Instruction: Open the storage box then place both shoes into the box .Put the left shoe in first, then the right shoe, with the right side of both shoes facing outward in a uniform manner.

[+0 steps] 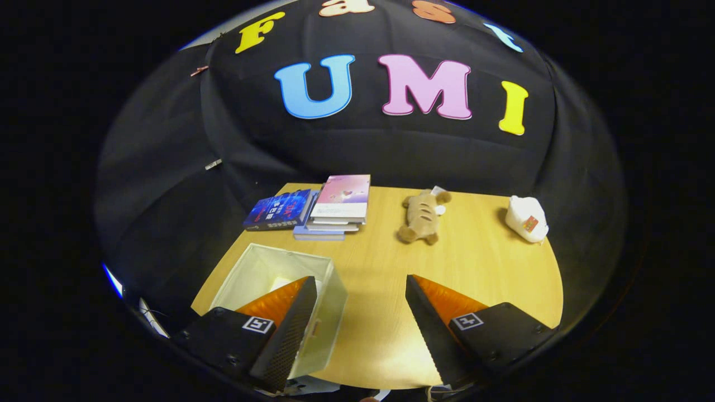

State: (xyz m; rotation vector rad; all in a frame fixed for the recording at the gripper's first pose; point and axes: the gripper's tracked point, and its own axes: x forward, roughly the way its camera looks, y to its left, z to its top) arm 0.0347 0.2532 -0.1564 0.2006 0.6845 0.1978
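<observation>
Hovering fingers spread; storage box at table edge.

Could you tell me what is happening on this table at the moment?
A person is holding hand-held tongs above a wooden table; they are open and grip nothing. A translucent storage box sits beside and partly behind the left finger, its top open, with something pale inside that I cannot identify. Beyond the fingers lie a stack of books, a brown plush toy and a white plush toy.
</observation>
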